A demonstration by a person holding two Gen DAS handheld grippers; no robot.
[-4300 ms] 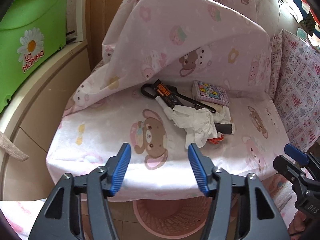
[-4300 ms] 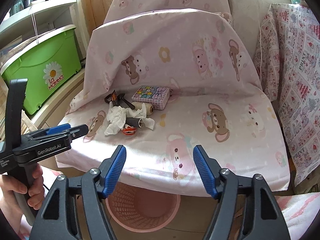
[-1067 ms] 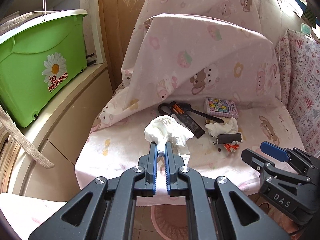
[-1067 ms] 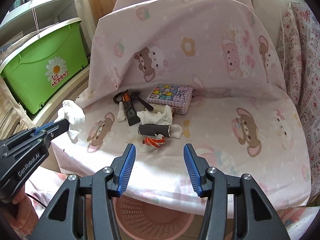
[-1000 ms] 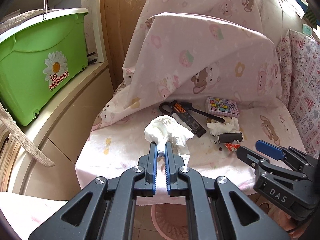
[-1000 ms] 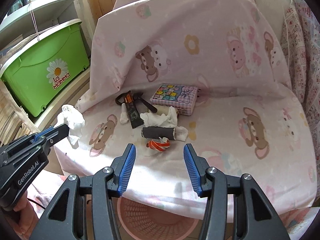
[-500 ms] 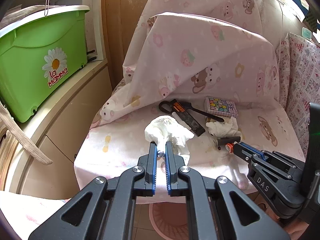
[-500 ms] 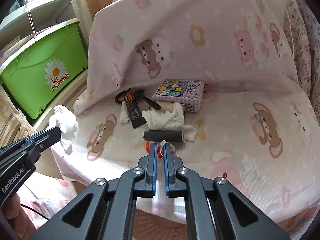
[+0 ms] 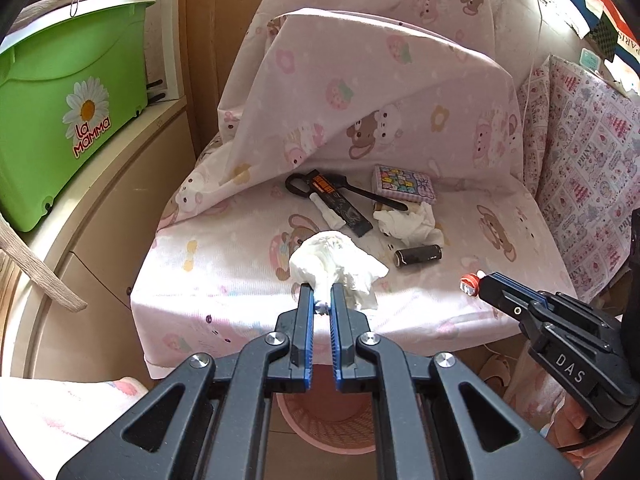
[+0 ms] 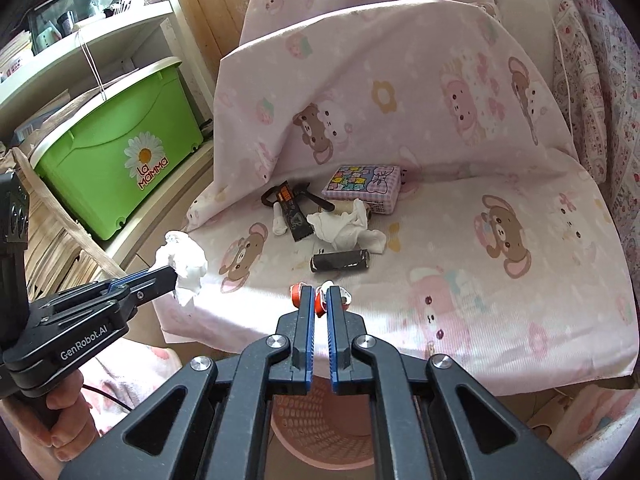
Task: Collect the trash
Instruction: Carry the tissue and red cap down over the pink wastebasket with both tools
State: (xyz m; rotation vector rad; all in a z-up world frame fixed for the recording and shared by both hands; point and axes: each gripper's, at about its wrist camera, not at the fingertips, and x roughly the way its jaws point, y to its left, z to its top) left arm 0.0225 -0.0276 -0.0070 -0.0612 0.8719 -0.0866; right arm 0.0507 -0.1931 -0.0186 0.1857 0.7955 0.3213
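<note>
Both grippers hang past seat (image 10: 440, 340) front edge, over pink basket (image 10: 324, 432): left gripper (image 9: 322, 300) clamps tissue wad (image 9: 332, 260), right gripper (image 10: 317, 300) pinches red-white wrapper (image 10: 320, 300).

Pink bear-print seat (image 10: 500, 300); tissue (image 10: 348, 232), dark tube (image 10: 340, 261), box (image 10: 362, 188).

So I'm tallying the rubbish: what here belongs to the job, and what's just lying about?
Job: white tissue wad, red-and-white wrapper, crumpled tissue, dark roll, pink basket.
Lying about: patterned box, black tool, green bin.
</note>
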